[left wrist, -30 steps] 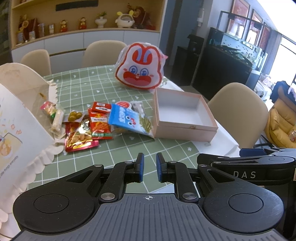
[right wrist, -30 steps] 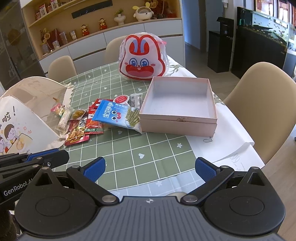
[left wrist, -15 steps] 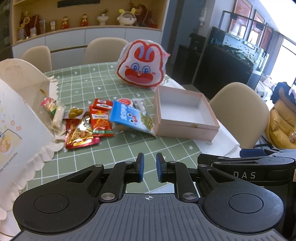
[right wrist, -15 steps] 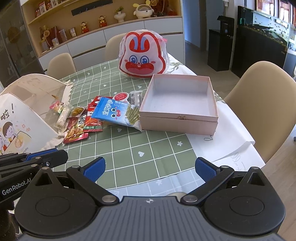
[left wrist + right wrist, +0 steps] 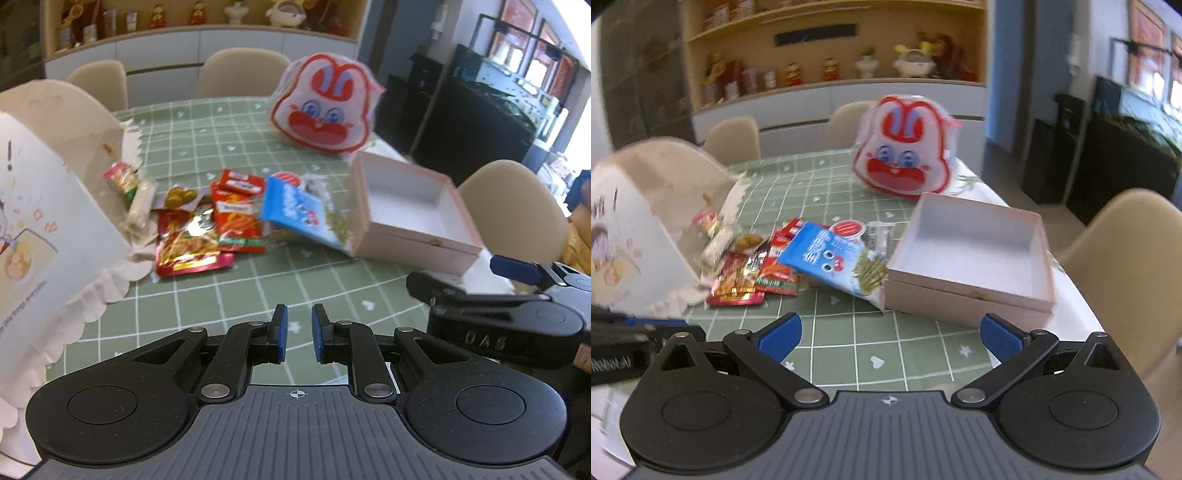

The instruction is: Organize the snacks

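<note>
Several snack packets lie in a heap on the green checked tablecloth: a blue packet, red packets, and a red-gold packet. An empty pink box stands open to their right, the blue packet leaning on it. My left gripper is nearly shut and empty, above the table's near edge. My right gripper is wide open and empty, short of the snacks; it also shows at the right of the left wrist view.
A white paper bag lies on its side at the left with small candies at its mouth. A red-and-white rabbit bag stands behind the box. Beige chairs ring the table.
Both grippers have moved forward and lower toward the snack heap, so the snacks and box look larger. The jaw openings are unchanged.
</note>
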`<state>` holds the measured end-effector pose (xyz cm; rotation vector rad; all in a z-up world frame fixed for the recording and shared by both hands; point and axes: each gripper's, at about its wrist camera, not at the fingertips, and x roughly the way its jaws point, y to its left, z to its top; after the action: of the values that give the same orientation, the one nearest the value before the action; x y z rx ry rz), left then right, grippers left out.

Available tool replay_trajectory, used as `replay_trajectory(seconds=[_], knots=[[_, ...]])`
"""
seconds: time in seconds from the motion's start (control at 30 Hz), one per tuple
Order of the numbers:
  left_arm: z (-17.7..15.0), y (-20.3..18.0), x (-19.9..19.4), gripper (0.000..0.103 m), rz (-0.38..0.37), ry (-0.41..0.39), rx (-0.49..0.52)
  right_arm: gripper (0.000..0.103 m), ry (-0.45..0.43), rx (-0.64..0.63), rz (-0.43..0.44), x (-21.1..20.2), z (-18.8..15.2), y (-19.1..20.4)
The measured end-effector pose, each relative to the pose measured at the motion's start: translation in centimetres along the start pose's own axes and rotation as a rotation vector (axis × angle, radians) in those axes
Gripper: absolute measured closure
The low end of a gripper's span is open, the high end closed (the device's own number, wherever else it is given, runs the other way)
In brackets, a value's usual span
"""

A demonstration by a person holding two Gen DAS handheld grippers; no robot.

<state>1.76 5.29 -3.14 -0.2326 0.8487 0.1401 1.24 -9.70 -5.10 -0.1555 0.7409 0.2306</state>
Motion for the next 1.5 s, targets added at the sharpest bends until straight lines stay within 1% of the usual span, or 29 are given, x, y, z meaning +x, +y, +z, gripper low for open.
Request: replay_trajectory(seconds=[0.1, 0.2, 0.27, 0.33, 0.4, 0.47, 0.53, 0.6, 0.67, 0.73, 0.77, 0.83, 0.93, 1.03, 1.1, 1.13, 1.17, 1.23, 1.3, 1.4, 1.5], knots=[[0.2, 1.9, 1.8, 0.085, 0.0, 0.034, -0.052, 0.0, 0.033, -0.064, 0.026, 2.4, 0.0, 1.2], [0.5, 4.8, 3.9, 0.085, -0.051, 0.093, -0.166, 0.0, 0.074, -0.089, 0.06, 4.8, 0.0, 2.4], [0.5, 7.3, 5.3, 0.085, -0.092, 0.136, -0.26, 0.0, 0.107, -0.1, 0.089, 6.5, 0.4, 3.2], [0.4, 9.4, 5.8, 0.085, -0.108, 0.139, -0.321, 0.0, 0.131, -0.113, 0.107, 8.4, 1.4, 4.1], [0.2, 10.7, 5.8, 0.085, -0.081, 0.106, -0.319, 0.0, 0.14, -0.129, 0.117, 10.1, 2.8, 5.2], [0.0, 11.8, 5.6, 0.084, -0.023, 0.063, -0.282, 0.0, 0.144, -0.137, 0.132, 11.7, 4.3, 6.5], [-0.1, 12.9, 5.6, 0.084, 0.027, 0.044, -0.264, 0.0, 0.149, -0.129, 0.186, 13.3, 6.1, 7.9], [-0.2, 13.9, 5.6, 0.084, 0.061, 0.022, -0.261, 0.0, 0.155, -0.123, 0.276, 15.3, 8.1, 9.8], [-0.3, 14.9, 5.8, 0.084, 0.091, -0.005, -0.264, 0.006, 0.17, -0.141, 0.343, 17.5, 9.8, 12.1], [-0.5, 15.8, 6.2, 0.084, 0.094, -0.015, -0.291, 0.021, 0.18, -0.175, 0.393, 19.4, 11.0, 14.9], [-0.6, 16.2, 6.3, 0.084, 0.089, -0.01, -0.307, 0.025, 0.188, -0.183, 0.406, 20.3, 11.4, 16.0], [-0.9, 16.8, 6.0, 0.084, 0.078, -0.006, -0.328, 0.051, 0.219, -0.181, 0.431, 22.2, 11.8, 18.3], [-1.5, 17.1, 5.4, 0.084, 0.086, -0.003, -0.344, 0.052, 0.249, -0.15, 0.468, 24.8, 11.8, 21.3], [-2.0, 17.7, 4.9, 0.084, 0.104, -0.002, -0.364, 0.053, 0.259, -0.138, 0.464, 26.8, 11.5, 23.4], [-2.2, 18.2, 4.7, 0.084, 0.119, -0.002, -0.379, 0.054, 0.296, -0.137, 0.471, 28.1, 11.2, 24.2], [-2.3, 18.3, 4.7, 0.084, 0.125, 0.0, -0.388, 0.06, 0.304, -0.143, 0.479, 28.4, 11.0, 24.4], [-2.3, 18.4, 4.8, 0.084, 0.128, 0.0, -0.396, 0.064, 0.301, -0.152, 0.484, 28.5, 11.0, 24.5], [-2.2, 18.6, 4.7, 0.084, 0.124, -0.007, -0.412, 0.069, 0.329, -0.134, 0.501, 28.1, 11.2, 23.8], [-2.0, 18.3, 4.6, 0.084, 0.113, -0.014, -0.42, 0.073, 0.347, -0.101, 0.533, 26.6, 11.2, 22.1], [-1.8, 18.3, 4.6, 0.084, 0.082, -0.015, -0.44, 0.074, 0.364, -0.097, 0.576, 23.5, 10.4, 19.2], [-1.7, 18.0, 5.3, 0.084, 0.051, 0.004, -0.452, 0.074, 0.393, -0.112, 0.621, 20.0, 8.4, 16.8]])
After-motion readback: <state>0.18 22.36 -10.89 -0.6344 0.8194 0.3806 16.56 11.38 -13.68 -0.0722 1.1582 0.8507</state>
